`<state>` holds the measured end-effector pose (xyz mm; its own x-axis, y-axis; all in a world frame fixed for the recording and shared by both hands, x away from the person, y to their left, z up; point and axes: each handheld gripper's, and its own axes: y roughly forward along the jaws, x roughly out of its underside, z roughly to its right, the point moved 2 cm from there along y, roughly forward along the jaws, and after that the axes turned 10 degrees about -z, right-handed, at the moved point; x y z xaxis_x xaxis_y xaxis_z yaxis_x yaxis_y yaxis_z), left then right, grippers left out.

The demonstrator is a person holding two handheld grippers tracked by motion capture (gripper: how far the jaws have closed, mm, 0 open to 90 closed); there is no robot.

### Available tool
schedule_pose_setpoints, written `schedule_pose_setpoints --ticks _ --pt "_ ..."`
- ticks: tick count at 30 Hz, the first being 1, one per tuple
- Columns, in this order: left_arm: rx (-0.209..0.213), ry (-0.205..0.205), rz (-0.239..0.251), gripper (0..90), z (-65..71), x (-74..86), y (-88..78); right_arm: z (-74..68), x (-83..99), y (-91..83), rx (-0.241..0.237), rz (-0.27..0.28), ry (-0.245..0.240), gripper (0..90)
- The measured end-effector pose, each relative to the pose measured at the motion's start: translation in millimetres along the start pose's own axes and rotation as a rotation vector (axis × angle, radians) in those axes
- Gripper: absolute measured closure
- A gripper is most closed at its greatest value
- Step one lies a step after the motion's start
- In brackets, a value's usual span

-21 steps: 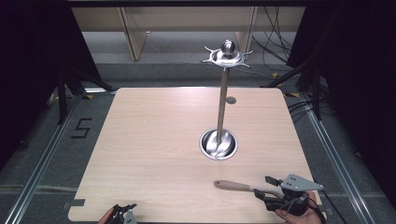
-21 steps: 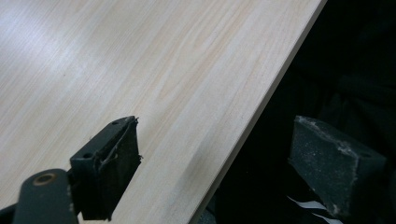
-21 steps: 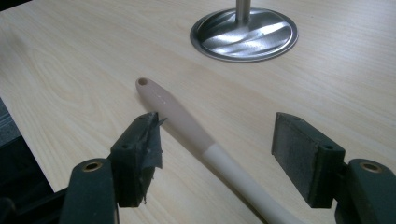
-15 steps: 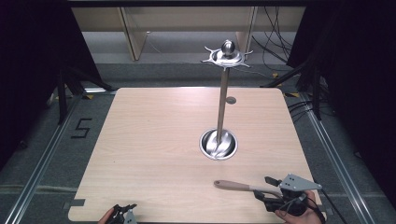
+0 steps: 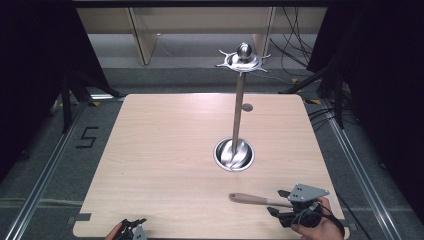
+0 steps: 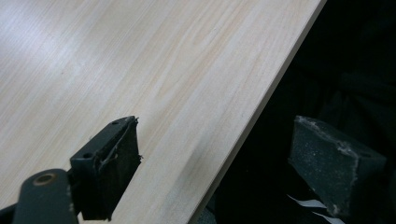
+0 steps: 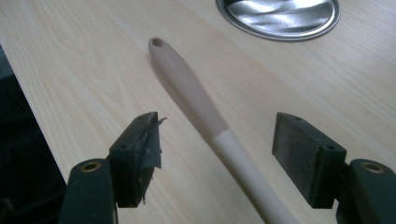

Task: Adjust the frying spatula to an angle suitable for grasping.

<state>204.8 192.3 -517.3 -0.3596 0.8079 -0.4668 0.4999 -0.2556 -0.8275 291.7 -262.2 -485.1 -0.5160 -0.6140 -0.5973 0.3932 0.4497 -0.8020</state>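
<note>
Two grippers sit at the near edge of a pale wood-grain table [image 5: 165,150] with rounded corners. The right gripper [image 7: 217,149] has its black jaws spread wide, one on each side of a long utensil handle [image 7: 196,100] that lies flat on the board; neither pad touches it. The handle is smooth and rounded, its far half a dull pinkish tan with a small hanging hole at the tip, its near half cream. In the high view it lies near the table's front right, pointing left from the right hand [image 5: 315,227]. The left gripper [image 6: 224,172] straddles the table's edge, jaws apart and holding nothing, one worn foam pad over wood, the other over darkness. Beyond the handle stands a polished steel rack [image 5: 239,107]: a round dished base, a thin upright post, and a spiked ring with a ball knob on top. Grey carpeted floor [image 5: 60,155] surrounds the table, with metal rails, a "5" marked at left, cables and black drapes behind.
</note>
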Motion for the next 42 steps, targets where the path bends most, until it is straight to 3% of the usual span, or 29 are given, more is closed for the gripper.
schedule_pose_setpoints --ticks 2,3,6,7,11,13,15,19,22,23,27,29,30,31,33,34,35,36,37,40,42 --pt "-0.008 -0.003 0.004 15.2 1.2 -0.3 1.4 -0.1 -2.9 1.7 0.003 -0.031 -0.006 34.0" --pt "0.002 -0.001 0.001 15.2 1.0 -0.1 1.0 3.2 -6.3 3.4 0.009 -0.065 -0.044 34.1" --pt "-0.009 -0.003 0.000 15.2 0.6 -0.2 1.1 4.3 -9.2 6.2 0.016 -0.072 -0.048 34.6" --pt "-0.019 -0.006 -0.001 15.2 0.5 0.2 0.6 5.9 -12.3 7.9 0.018 -0.110 -0.078 35.7" --pt "-0.020 -0.006 0.000 15.2 0.2 0.0 0.3 7.4 -15.2 12.9 0.007 -0.161 -0.095 36.8" --pt "-0.001 -0.004 -0.001 15.2 0.1 0.4 -0.9 8.2 -19.3 19.5 -0.005 -0.227 -0.107 40.1" --pt "-0.003 -0.004 0.000 15.2 0.0 0.3 -0.4 8.3 -21.1 22.3 0.009 -0.245 -0.106 41.0" --pt "0.005 -0.001 0.001 15.2 0.5 0.0 0.3 11.8 -31.7 29.2 -0.008 -0.315 -0.179 45.2" --pt "-0.021 -0.006 0.004 15.2 1.2 -0.1 0.7 12.2 -35.1 29.9 -0.018 -0.337 -0.197 47.2" --pt "-0.002 -0.003 0.003 15.2 1.4 -0.1 1.5 12.7 -37.5 32.5 -0.029 -0.351 -0.216 48.6" --pt "-0.008 -0.002 -0.004 15.2 0.3 0.4 0.7 15.3 -39.4 36.7 -0.032 -0.370 -0.232 48.9" --pt "0.010 -0.004 0.002 15.2 0.8 0.1 0.3 14.8 -39.6 39.8 -0.044 -0.395 -0.218 52.4" --pt "-0.011 -0.002 -0.001 15.2 0.5 0.1 -0.3 14.8 -40.2 41.0 -0.050 -0.397 -0.227 53.9" --pt "0.000 -0.004 0.006 15.2 1.0 0.1 -0.7 16.2 -41.7 42.4 -0.053 -0.388 -0.272 55.5" --pt "-0.010 -0.001 -0.001 15.2 0.5 0.2 -0.3 13.5 -41.4 41.8 -0.065 -0.411 -0.245 55.9" --pt "0.017 -0.003 0.002 15.2 0.9 0.1 0.7 13.1 -42.5 42.7 -0.070 -0.419 -0.259 56.8" --pt "0.016 -0.002 0.001 15.2 0.9 0.1 0.8 10.9 -42.8 42.5 -0.061 -0.433 -0.233 58.2" --pt "0.002 -0.004 0.001 15.2 0.8 0.3 0.0 12.3 -45.0 44.2 -0.072 -0.428 -0.280 61.1" --pt "0.010 -0.005 0.002 15.2 1.0 0.3 0.2 9.4 -44.8 42.7 -0.074 -0.451 -0.240 62.1" --pt "0.004 -0.002 0.001 15.2 0.7 0.1 0.6 11.4 -49.2 46.1 -0.073 -0.467 -0.281 64.2" --pt "0.017 -0.003 0.005 15.2 1.0 0.1 0.1 9.6 -50.0 46.1 -0.075 -0.497 -0.269 64.8"
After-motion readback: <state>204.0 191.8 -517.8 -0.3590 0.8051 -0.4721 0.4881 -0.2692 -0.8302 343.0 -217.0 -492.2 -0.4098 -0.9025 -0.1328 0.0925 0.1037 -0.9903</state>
